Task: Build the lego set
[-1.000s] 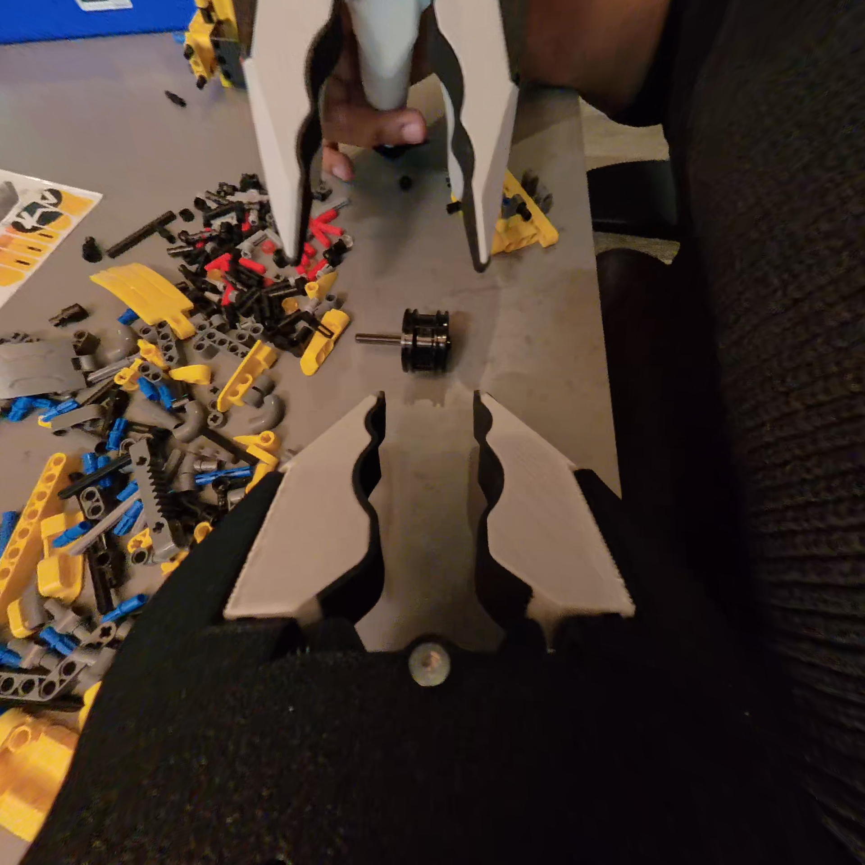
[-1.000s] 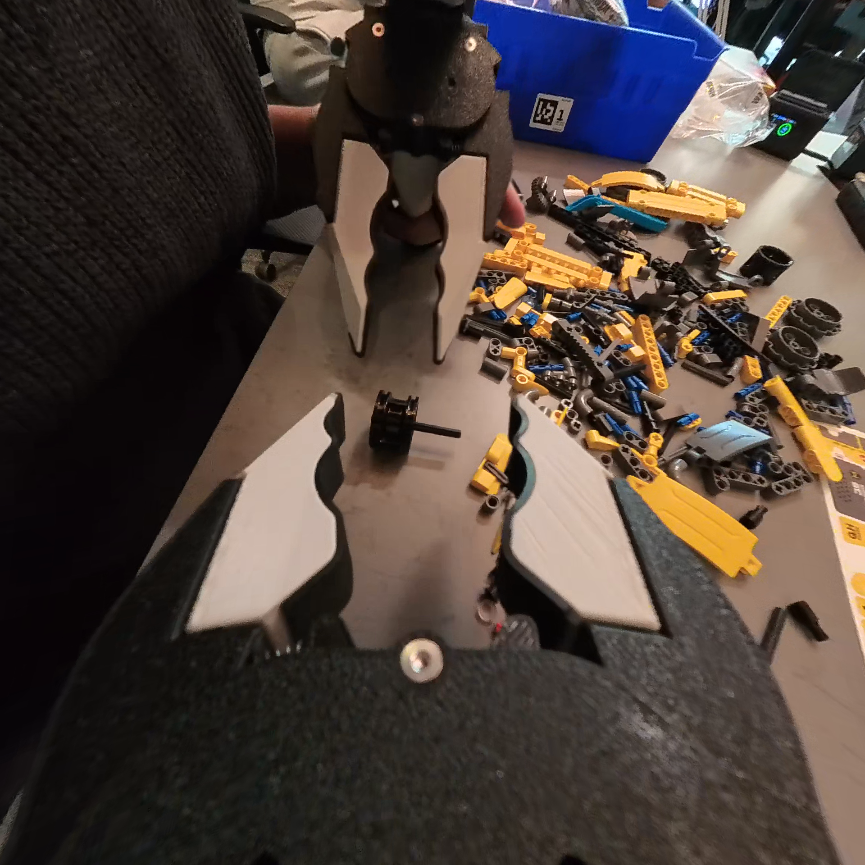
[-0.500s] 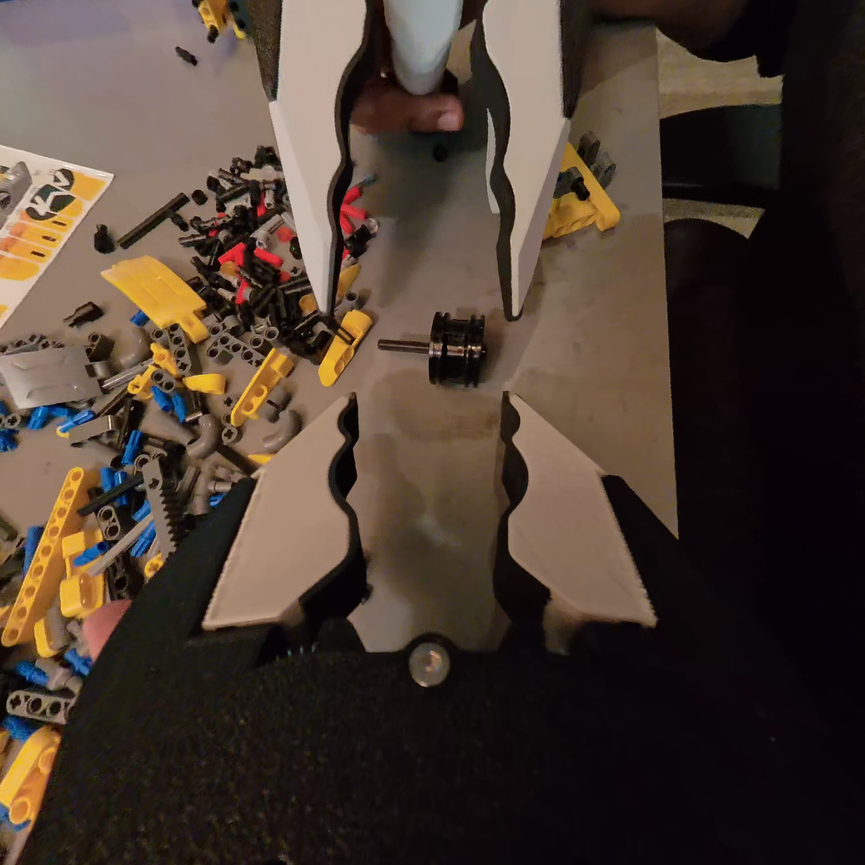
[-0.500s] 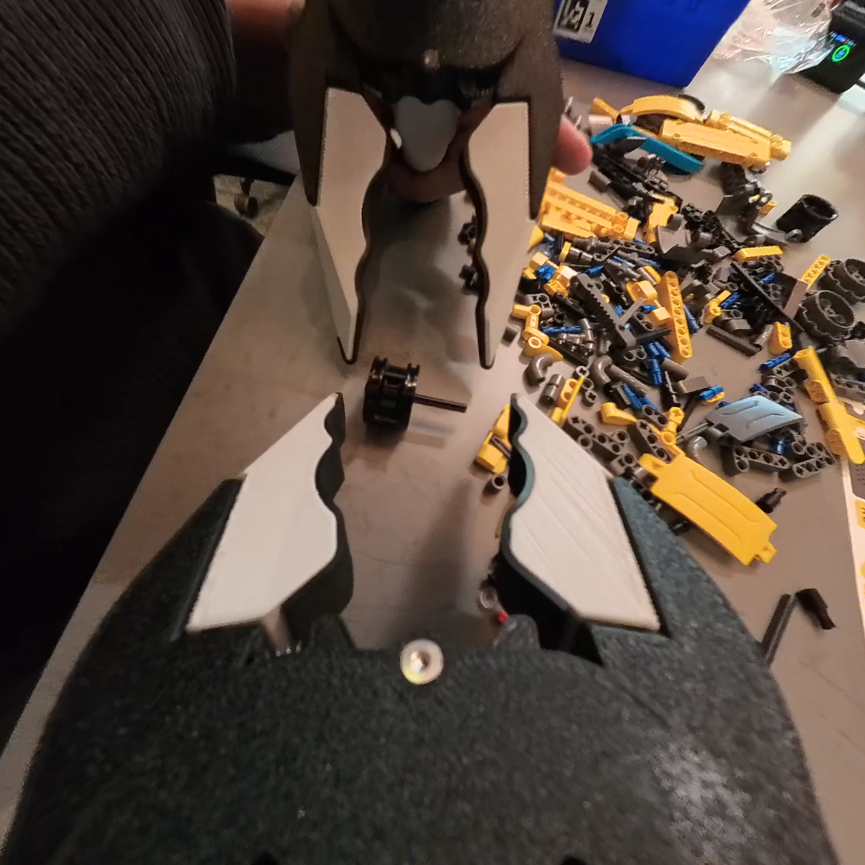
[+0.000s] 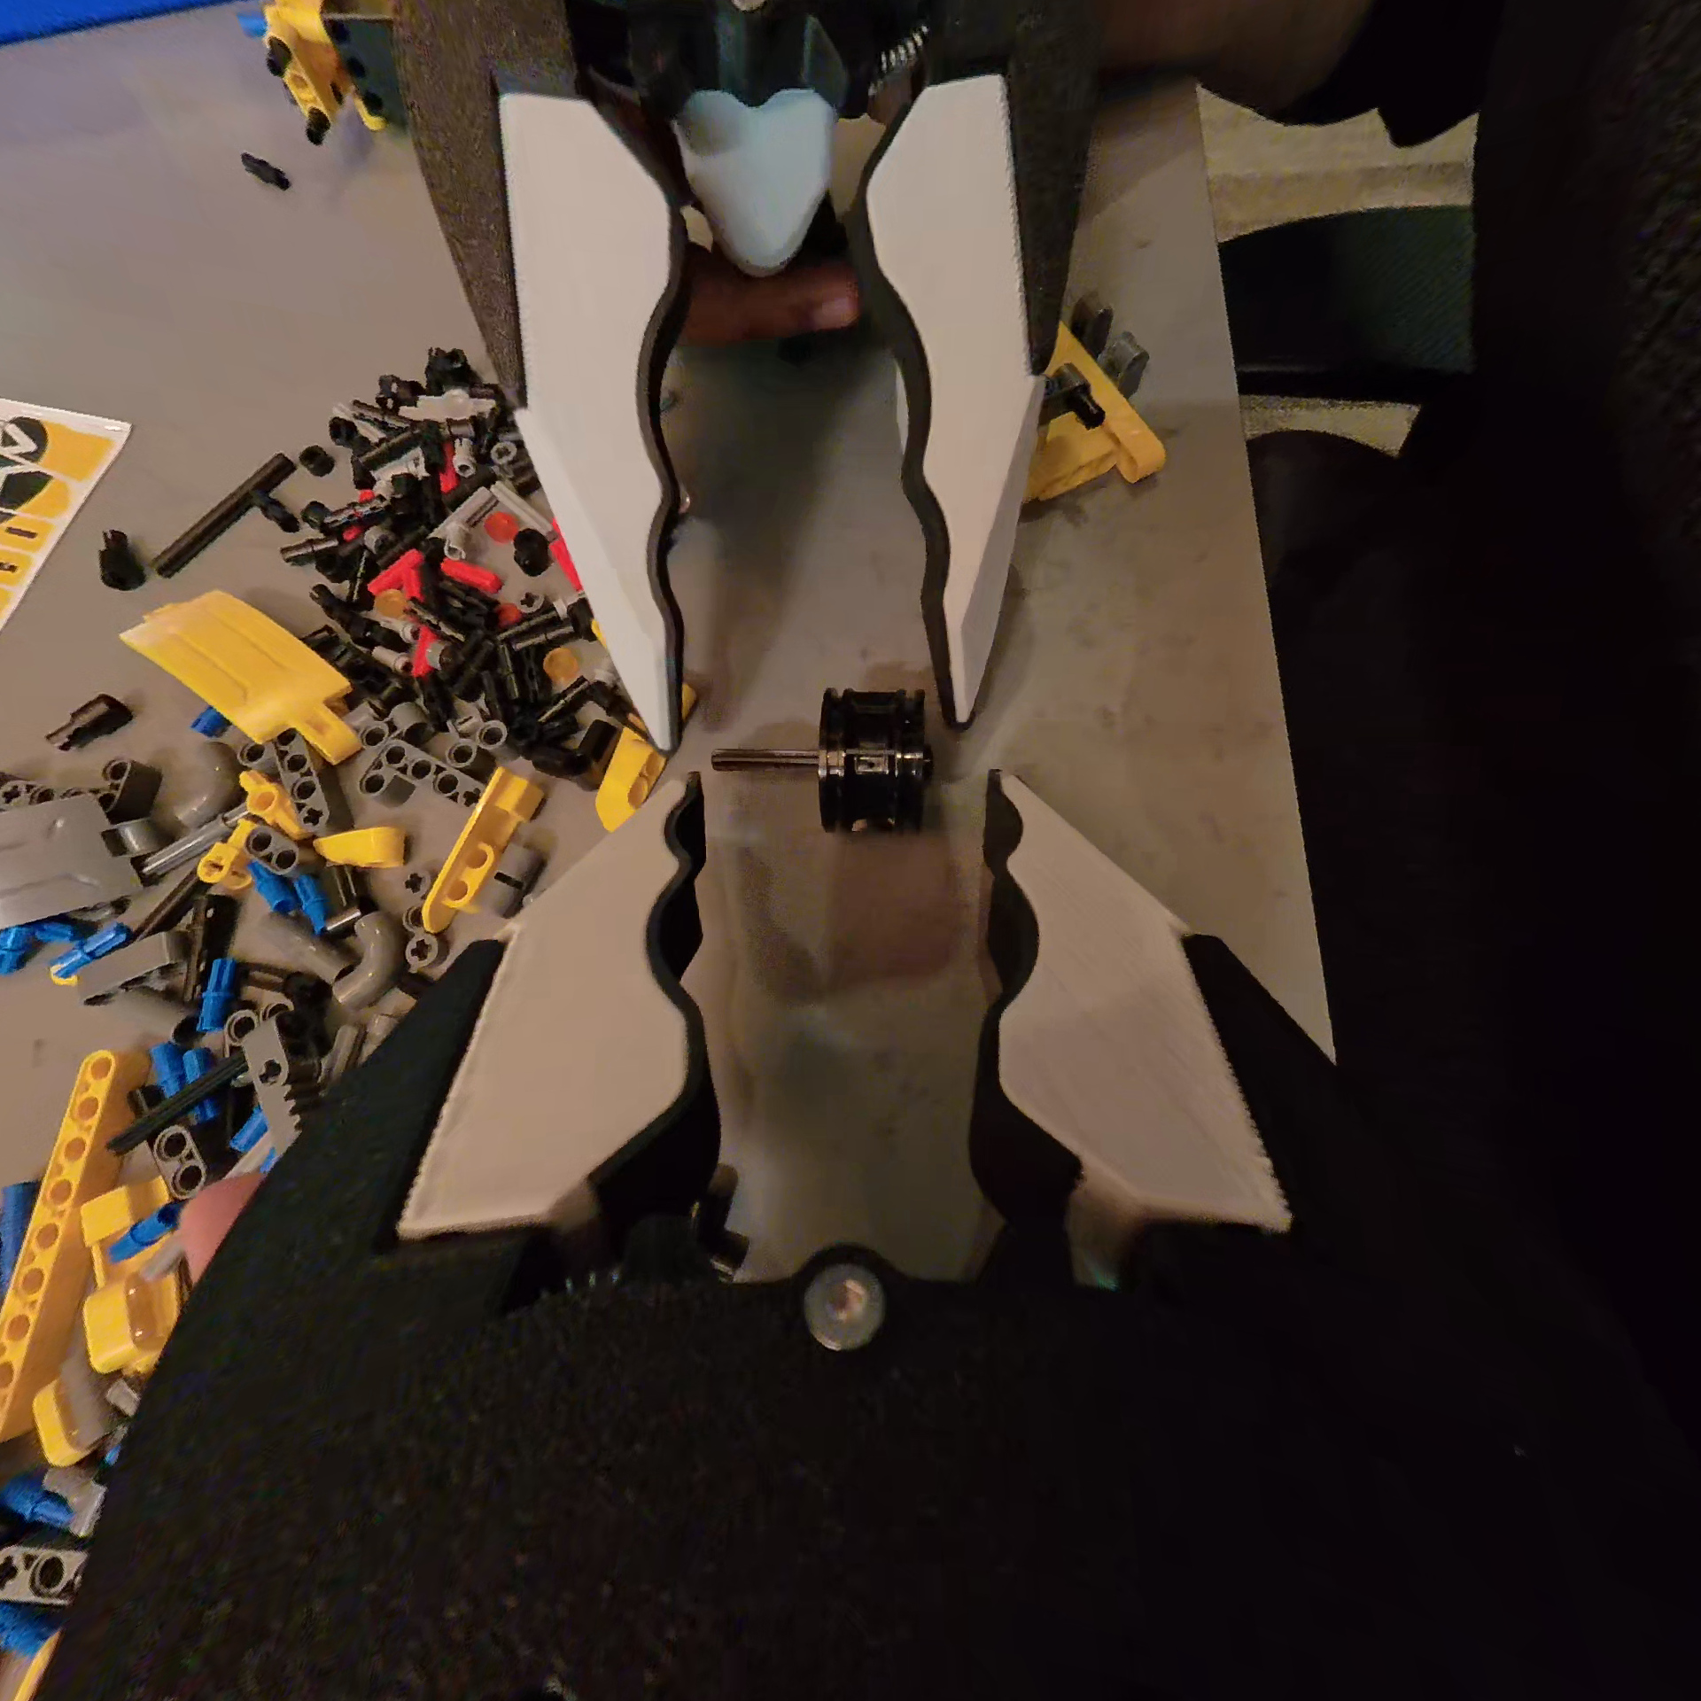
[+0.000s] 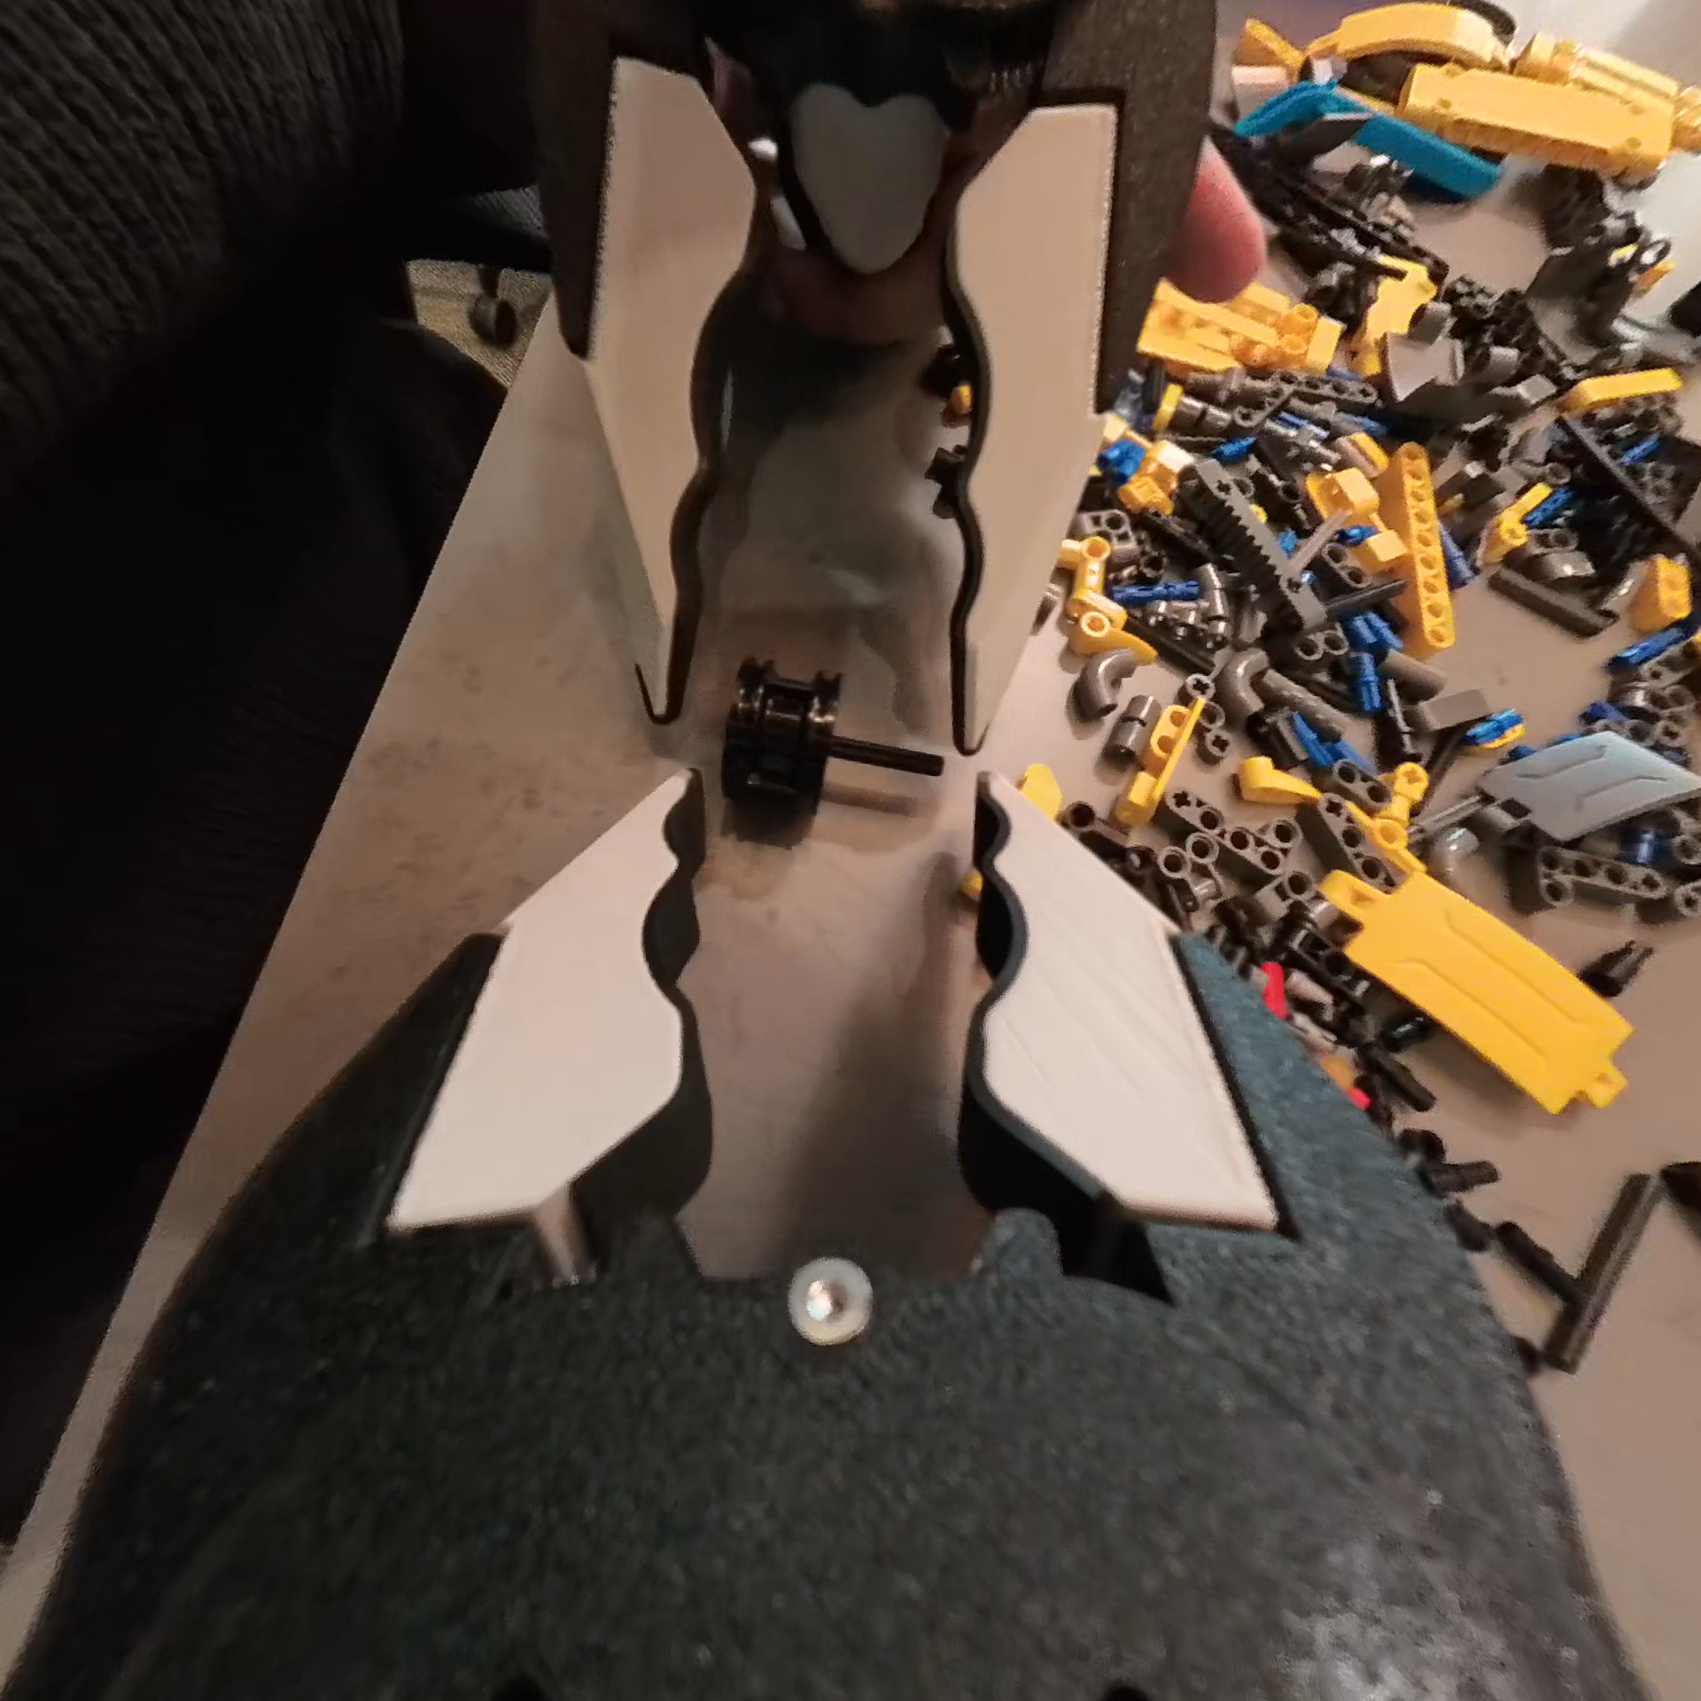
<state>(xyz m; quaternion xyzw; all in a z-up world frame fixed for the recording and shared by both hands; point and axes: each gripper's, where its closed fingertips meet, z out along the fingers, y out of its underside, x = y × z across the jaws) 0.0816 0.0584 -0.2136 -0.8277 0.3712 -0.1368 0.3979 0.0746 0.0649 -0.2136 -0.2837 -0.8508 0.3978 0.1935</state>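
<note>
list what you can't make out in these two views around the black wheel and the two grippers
- Left wrist view: the far side of the black wheel faces away; whether the right hand-held gripper touches it cannot be told.
- Right wrist view: the left hand-held gripper hides the table behind it; its top is cut off.
- Right wrist view: the far yellow model is blurred and cut by the edge.

A small black wheel hub (image 5: 873, 771) with a thin dark axle (image 5: 764, 758) pushed through its centre lies on its side on the grey bench (image 5: 1132, 736), the axle pointing toward the heap of loose building pieces (image 5: 442, 644). It rests free, between the spread fingers (image 5: 589, 1012) of the left gripper (image 5: 845, 782) and those of the right gripper (image 6: 833, 782), which face each other tip to tip around it.
</note>
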